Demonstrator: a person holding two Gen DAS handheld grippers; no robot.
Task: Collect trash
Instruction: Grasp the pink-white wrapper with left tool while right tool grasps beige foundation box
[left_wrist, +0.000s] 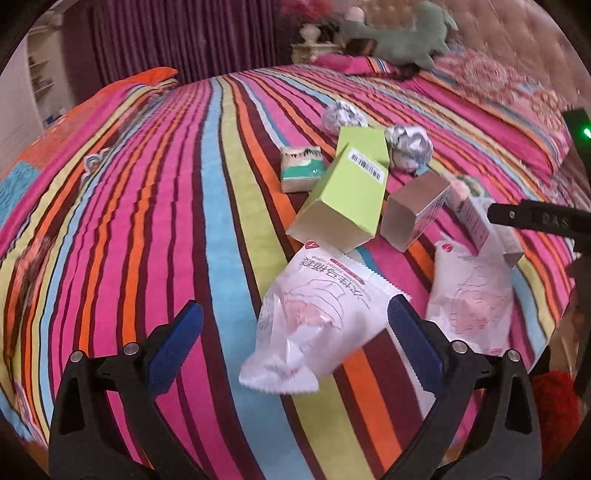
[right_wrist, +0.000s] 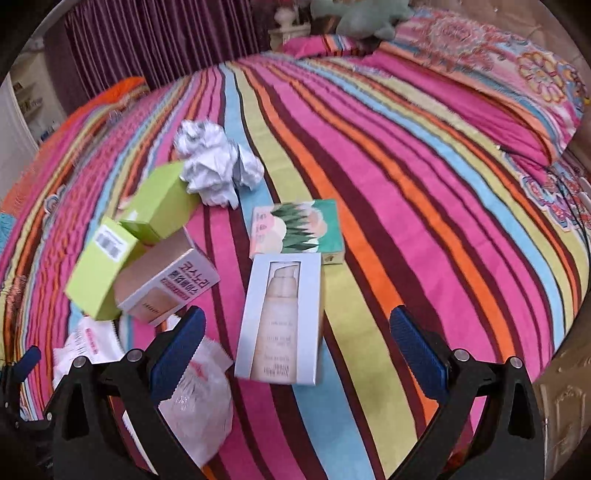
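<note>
My left gripper (left_wrist: 295, 332) hangs released above a white wrapper (left_wrist: 314, 317) on the striped bedspread (left_wrist: 147, 221). My right gripper (right_wrist: 295, 339) is released too, over a tall box (right_wrist: 282, 317).

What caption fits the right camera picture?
Open right gripper over a tall box among litter on a striped bed.

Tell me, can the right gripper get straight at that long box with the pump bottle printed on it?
Probably yes. The right gripper is open and the long box lies flat on the striped bedspread right between its fingers, top face bare. The white wrapper sits beside the left finger and might get nudged.
</note>
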